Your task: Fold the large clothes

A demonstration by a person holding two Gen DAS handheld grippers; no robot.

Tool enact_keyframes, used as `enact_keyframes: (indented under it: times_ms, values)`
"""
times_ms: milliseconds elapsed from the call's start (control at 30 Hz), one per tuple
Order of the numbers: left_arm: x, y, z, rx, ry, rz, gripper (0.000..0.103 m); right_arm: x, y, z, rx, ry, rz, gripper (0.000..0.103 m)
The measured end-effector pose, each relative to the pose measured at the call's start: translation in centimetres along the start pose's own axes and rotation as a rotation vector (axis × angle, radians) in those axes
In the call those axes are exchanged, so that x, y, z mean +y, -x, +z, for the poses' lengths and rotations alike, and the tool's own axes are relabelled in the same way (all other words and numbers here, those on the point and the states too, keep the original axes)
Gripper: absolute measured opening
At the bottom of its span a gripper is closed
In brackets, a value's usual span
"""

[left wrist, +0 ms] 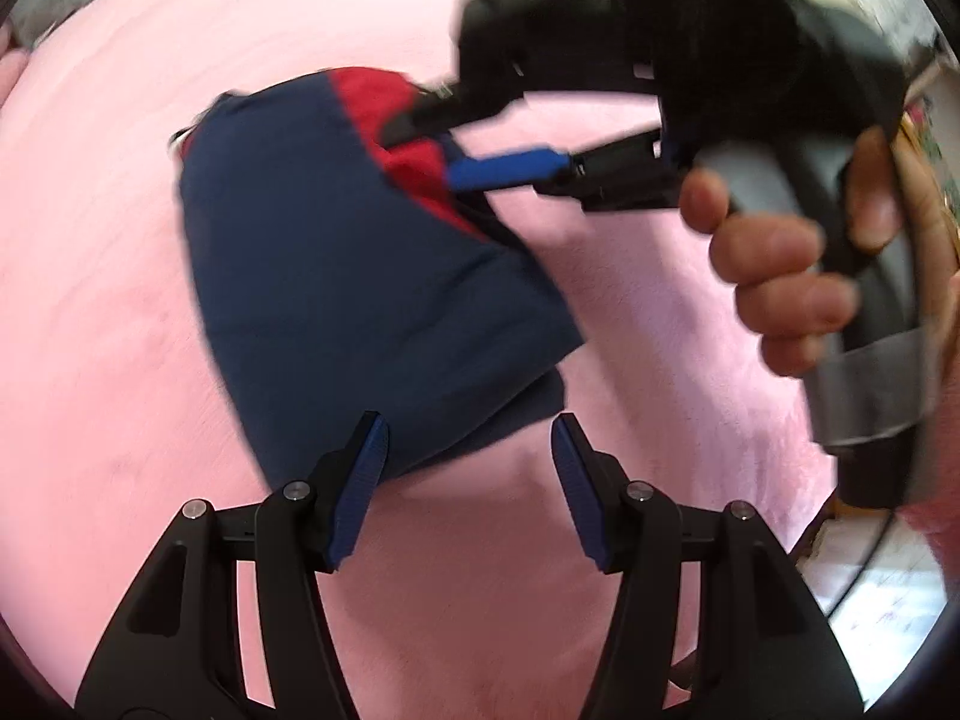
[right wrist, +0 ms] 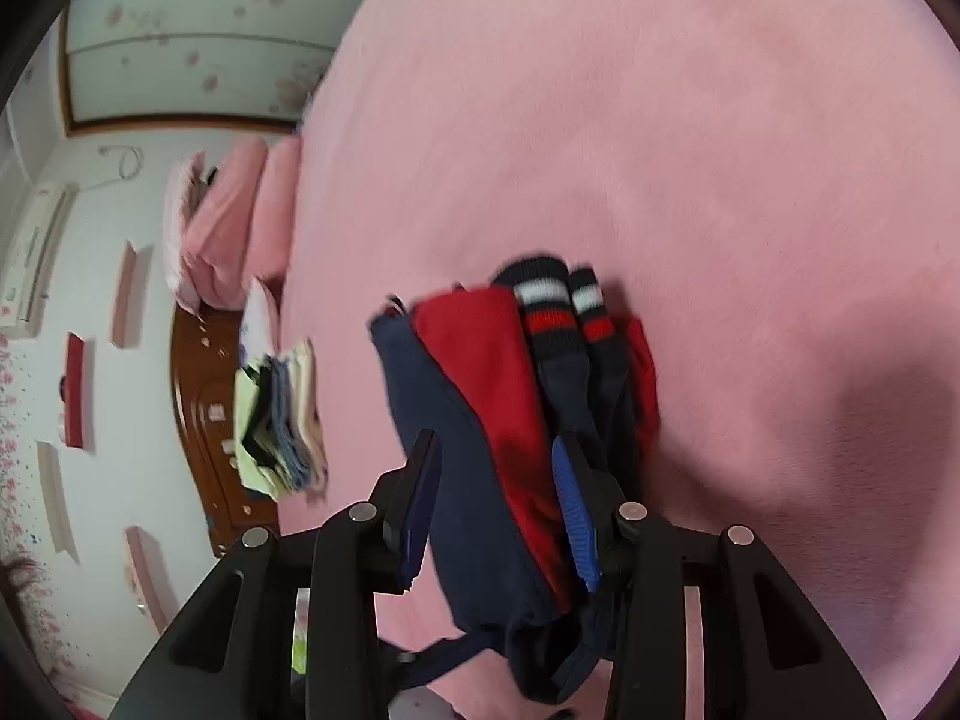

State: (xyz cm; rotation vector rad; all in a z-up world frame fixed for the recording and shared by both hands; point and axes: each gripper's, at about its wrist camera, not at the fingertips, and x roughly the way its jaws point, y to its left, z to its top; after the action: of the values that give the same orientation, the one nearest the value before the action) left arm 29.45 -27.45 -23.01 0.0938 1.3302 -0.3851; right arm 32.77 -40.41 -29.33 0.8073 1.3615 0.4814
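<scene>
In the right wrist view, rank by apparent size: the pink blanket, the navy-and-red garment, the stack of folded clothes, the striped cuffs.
1. pink blanket
2. navy-and-red garment, though it is nearest the camera, which inflates it
3. stack of folded clothes, which is farther off, so true size is unsure
4. striped cuffs

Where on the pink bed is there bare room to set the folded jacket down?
Bare pink blanket stretches wide beyond the jacket's striped cuffs and on both its sides. It is crowded only at the edge by the stacked folded clothes and pink pillows.
</scene>
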Motion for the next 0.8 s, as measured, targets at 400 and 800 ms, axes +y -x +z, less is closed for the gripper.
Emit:
enact_keyframes:
  times_ms: [400,800]
  values:
    - [6.9,4.1,-1.1,-0.061,0.197,0.051,0.054,-0.2,-0.2,-1.8,-0.053,-0.014,0.015,0.009]
    - [9.8,3.4,1.3,-0.048,0.156,0.122,0.054,-5.3,1.2,-5.1,-0.13,-0.118,-0.251,0.008]
